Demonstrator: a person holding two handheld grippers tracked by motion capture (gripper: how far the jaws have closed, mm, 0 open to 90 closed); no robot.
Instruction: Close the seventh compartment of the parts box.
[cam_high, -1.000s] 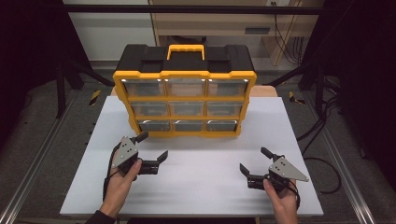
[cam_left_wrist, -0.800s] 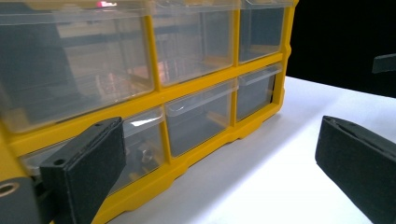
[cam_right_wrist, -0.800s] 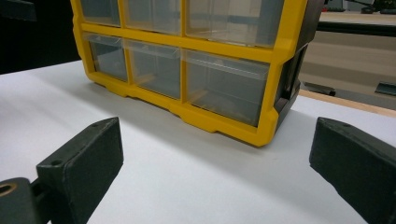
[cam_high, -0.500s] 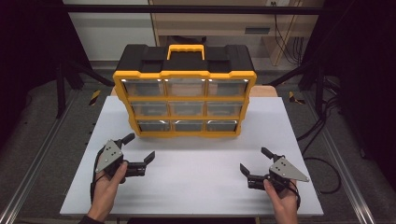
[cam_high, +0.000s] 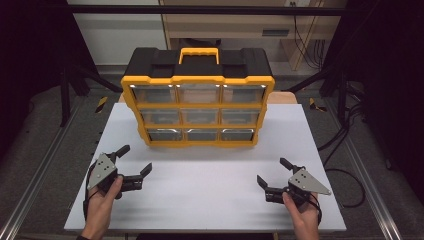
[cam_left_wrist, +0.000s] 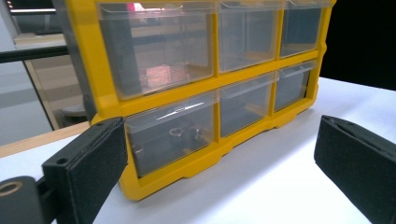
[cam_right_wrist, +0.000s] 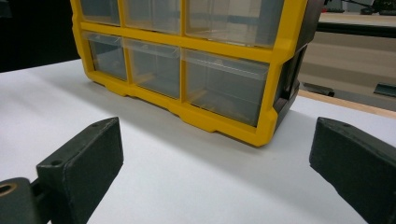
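Note:
A yellow and black drawer organizer (cam_high: 197, 107) with a yellow handle stands upright at the back middle of the white table (cam_high: 210, 205). It has three rows of clear drawers facing me. My left gripper (cam_high: 136, 158) rests near the front left, open and holding nothing, a hand's width short of the organizer. My right gripper (cam_high: 272, 170) is open at the front right, also with nothing in it. In the left gripper view the organizer (cam_left_wrist: 196, 88) looms close between the open jaws, and small metal parts (cam_left_wrist: 184, 135) lie in the nearest bottom drawer. The right gripper view faces the organizer's (cam_right_wrist: 219, 46) lower right corner.
Metal rails (cam_high: 40, 175) run along both sides of the table. Cables (cam_high: 350, 150) trail on the floor at the right, and dark stand legs (cam_high: 75, 75) rise at the back left. A wooden ledge (cam_right_wrist: 345, 105) lies behind the organizer.
My left gripper has slid left and slightly toward the table's front edge, staying open. The right gripper and the organizer have not moved.

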